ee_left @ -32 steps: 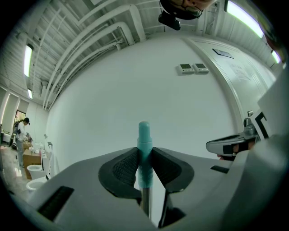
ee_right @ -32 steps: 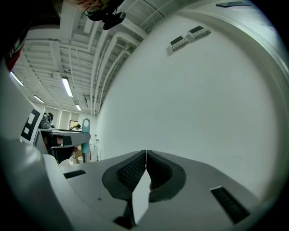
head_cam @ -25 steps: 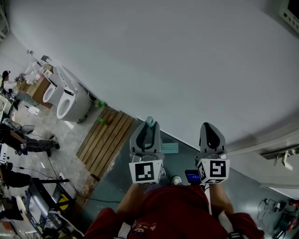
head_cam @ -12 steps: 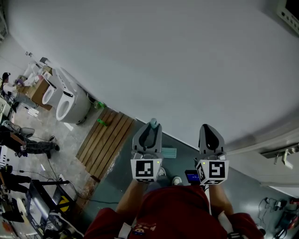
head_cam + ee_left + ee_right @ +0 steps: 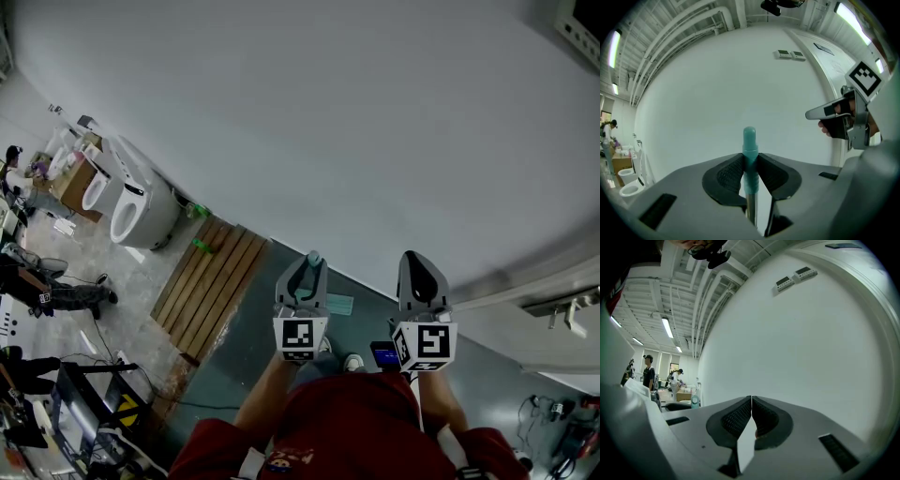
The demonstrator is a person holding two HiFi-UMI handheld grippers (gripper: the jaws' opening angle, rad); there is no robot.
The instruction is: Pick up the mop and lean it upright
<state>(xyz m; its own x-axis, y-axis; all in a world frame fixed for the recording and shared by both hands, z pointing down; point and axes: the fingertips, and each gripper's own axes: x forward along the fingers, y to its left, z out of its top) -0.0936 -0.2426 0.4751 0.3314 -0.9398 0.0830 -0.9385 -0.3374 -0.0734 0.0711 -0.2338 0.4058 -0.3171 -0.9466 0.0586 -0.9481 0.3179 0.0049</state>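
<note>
**Mop handle (image 5: 749, 140) clamped in your left gripper (image 5: 750, 161); right gripper (image 5: 751, 401) closed on nothing**

Your left gripper has its ribbed pads pressed on either side of the mop handle, on the teal grip at its top end. The rounded teal cap stands clear above the pads, and the bare metal shaft runs down out of sight below them. In the left gripper view the handle stands straight up and down in front of the plain white wall (image 5: 328, 112).

Your right gripper is just beside the left one and about level with it. Its jaws meet tip to tip (nothing lies between the pads), and it faces the same wall.

From the head view both grippers sit side by side above the dark floor (image 5: 234, 370) where it meets the wall. A pale green flat piece (image 5: 339, 304) lies on the floor between them; whether it joins the shaft cannot be told. Off to your left lie a wooden slatted platform (image 5: 211, 281) and, beyond it, white toilets (image 5: 141, 202).
</note>
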